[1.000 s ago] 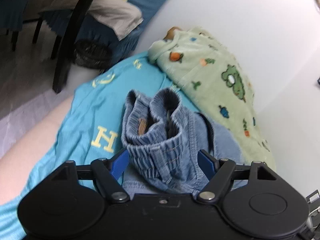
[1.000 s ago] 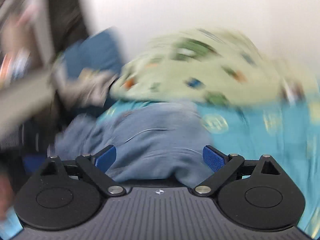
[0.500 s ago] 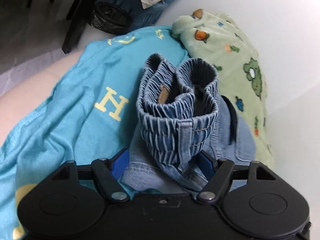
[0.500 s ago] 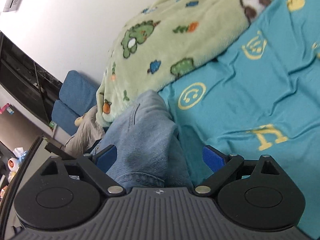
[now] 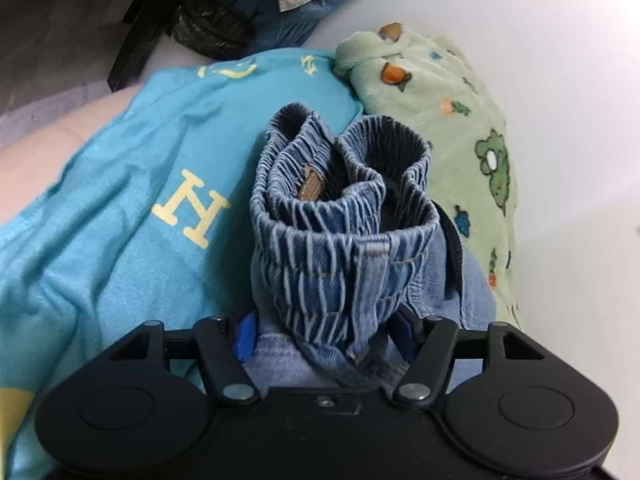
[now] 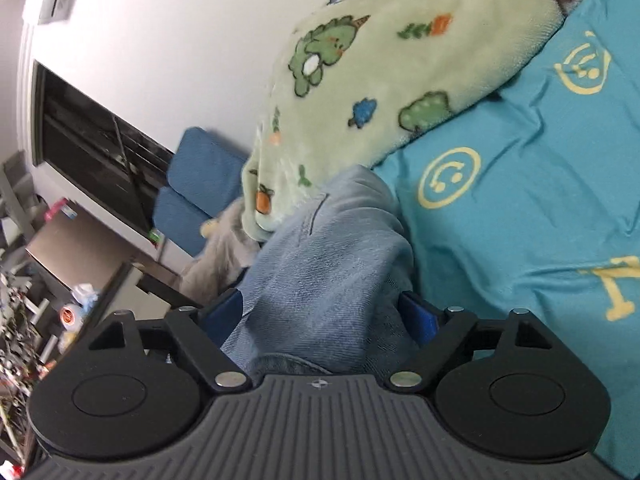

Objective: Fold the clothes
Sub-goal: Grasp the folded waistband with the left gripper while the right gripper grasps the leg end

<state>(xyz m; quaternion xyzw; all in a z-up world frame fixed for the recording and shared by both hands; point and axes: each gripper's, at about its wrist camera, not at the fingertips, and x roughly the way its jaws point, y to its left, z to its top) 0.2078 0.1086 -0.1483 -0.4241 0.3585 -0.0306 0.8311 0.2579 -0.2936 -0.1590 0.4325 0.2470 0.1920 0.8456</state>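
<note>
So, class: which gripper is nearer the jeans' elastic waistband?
Left. The left gripper is closing on the jeans just below the waistband; the right gripper is closing on plain denim, no waistband in view.

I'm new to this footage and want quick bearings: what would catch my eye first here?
The bunched denim shorts, elastic waistband gaping toward the left wrist camera, sit between the fingers of the left tool, whose jaws are closing. The right tool is closing around their other end. Under them spreads a bright turquoise sheet with yellow letters and smileys, and beside them, against the white wall, lies a pale green dinosaur blanket.
</note>
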